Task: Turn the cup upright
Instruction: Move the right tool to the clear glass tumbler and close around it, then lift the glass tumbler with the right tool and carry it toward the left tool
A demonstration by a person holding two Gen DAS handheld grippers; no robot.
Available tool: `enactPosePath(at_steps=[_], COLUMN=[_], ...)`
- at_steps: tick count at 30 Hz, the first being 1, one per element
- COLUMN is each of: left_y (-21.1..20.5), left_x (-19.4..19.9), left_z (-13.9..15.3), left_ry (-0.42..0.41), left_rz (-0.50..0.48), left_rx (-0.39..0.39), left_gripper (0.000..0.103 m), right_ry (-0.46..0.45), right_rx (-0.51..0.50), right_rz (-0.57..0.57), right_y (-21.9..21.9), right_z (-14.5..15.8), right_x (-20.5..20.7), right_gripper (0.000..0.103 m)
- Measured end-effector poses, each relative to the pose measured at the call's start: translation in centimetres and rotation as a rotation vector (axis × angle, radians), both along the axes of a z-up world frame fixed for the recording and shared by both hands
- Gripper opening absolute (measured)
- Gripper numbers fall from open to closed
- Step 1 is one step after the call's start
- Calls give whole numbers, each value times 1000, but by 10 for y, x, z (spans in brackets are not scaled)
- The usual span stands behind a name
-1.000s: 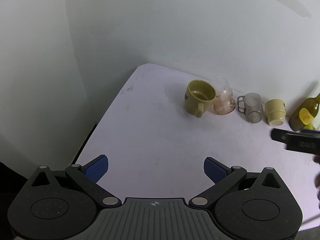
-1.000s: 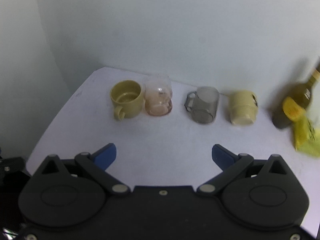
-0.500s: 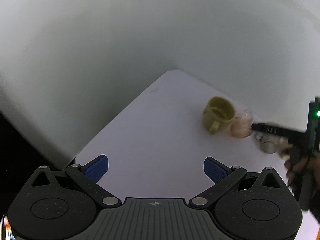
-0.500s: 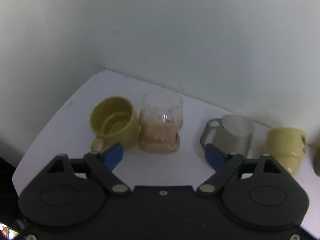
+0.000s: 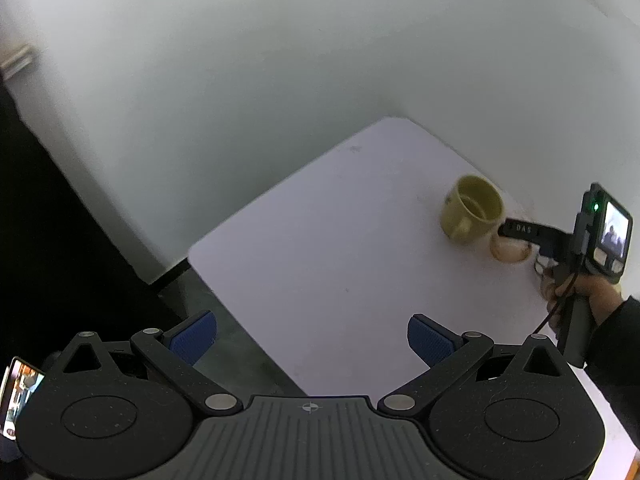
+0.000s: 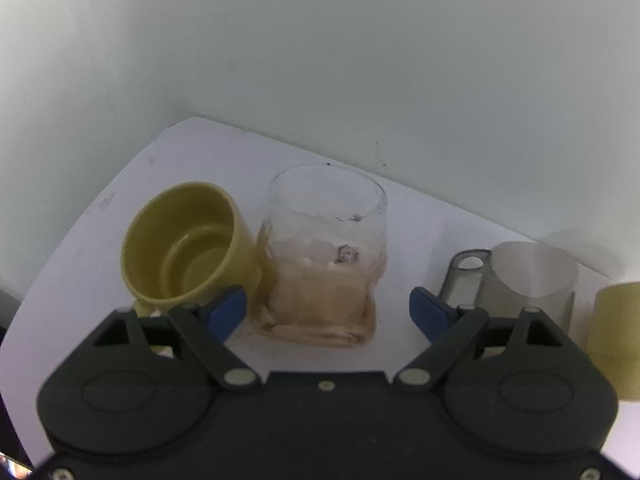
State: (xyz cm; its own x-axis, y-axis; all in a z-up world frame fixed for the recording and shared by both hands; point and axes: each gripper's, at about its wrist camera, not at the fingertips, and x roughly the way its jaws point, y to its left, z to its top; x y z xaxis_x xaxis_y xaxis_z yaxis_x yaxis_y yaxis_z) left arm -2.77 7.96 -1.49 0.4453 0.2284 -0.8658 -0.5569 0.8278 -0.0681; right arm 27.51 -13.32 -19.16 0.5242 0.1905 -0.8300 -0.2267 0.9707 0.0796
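The right claw (image 6: 326, 308) has closed in, spread wide around the upside-down glass cup (image 6: 322, 256) dead ahead; left claw (image 5: 312, 334) spread, well apart.

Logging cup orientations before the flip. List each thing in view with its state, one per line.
yellow mug: upright, mouth open, empty.
pink-tinted glass: inverted, wide end on the table, between the open fingers.
grey cup: inverted, handle to the left.
pale yellow cup: cut off by the frame edge, orientation unclear.
right gripper: open around the glass.
left gripper: open, empty.
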Motion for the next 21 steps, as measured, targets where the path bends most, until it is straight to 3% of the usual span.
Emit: enactPosePath(at_steps=[5,8,11,18,21], left_y=[1,2,6,15,21], left_x=[-6,-6,-6,-4,0], left_z=[4,5,7,13,14], left_ry=[-9,-15,-35,-75,-91], left_rz=[-8,-16,-26,-78,-111], left_rx=[-3,-10,-21,-47,-68], left_gripper=[103,103,103,103,103], right_ry=[3,27,15,51,76], right_rx=[-7,31,-29,-54,-19], right_rz=[7,12,2,-103,-217], right_y=[2,-2,2,-3,-9], right_z=[-5,-9,-8,-5,-5], right_x=[5,3,-11,-45,-78], right_gripper=[79,70,70,70,70])
